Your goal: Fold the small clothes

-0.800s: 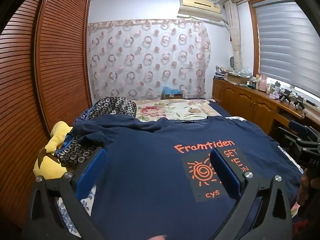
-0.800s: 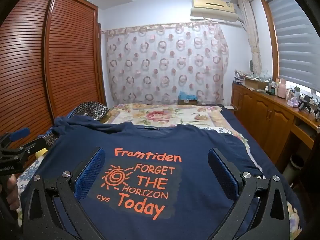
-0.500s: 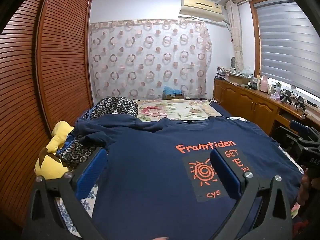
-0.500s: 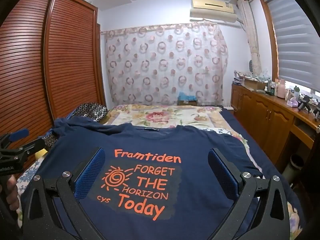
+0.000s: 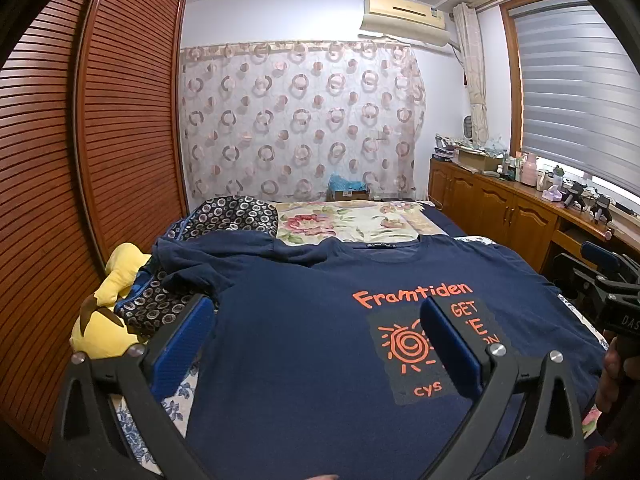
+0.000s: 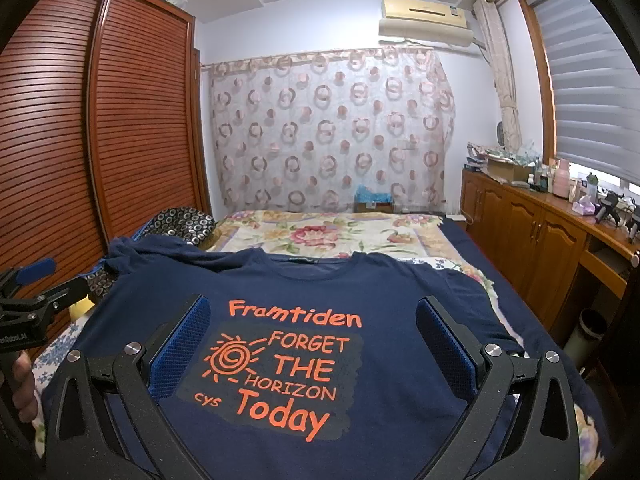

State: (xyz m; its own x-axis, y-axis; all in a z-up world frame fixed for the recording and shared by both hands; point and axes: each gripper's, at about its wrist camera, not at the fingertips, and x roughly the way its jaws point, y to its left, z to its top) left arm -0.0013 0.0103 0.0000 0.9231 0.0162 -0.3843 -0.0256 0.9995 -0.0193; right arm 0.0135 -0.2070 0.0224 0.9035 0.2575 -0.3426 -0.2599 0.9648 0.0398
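The left claw (image 5: 316,328) stands spread as wide as it goes, blue pads far apart, with nothing between them; it hovers above the T-shirt (image 5: 300,340) without touching it. The right claw (image 6: 312,332) is just as wide open and equally empty, poised over the shirt's printed chest. Each claw shows at the edge of the other's view, held in a hand: the right one at the right edge of the left view, the left one at the left edge of the right view.

Around the shirt, a yellow plush toy (image 5: 108,312) lies at the bed's left edge beside a dark cushion with a ring pattern (image 5: 236,212). A slatted wooden wardrobe (image 5: 80,160) runs along the left wall. A curtain with ring print (image 5: 300,120) hangs at the far end, an air conditioner (image 5: 404,18) above it. To the right, a wooden cabinet (image 6: 520,224) carries bottles and boxes on its worktop under a window with blinds (image 6: 592,80).

The navy T-shirt lies face up on the bed (image 6: 320,232), collar toward the far end, body mostly flat. Its left sleeve is bunched and crumpled against the patterned cushion; the right sleeve lies spread out. Orange lettering reads "Framtiden FORGET THE HORIZON Today" beside a spiral sun.
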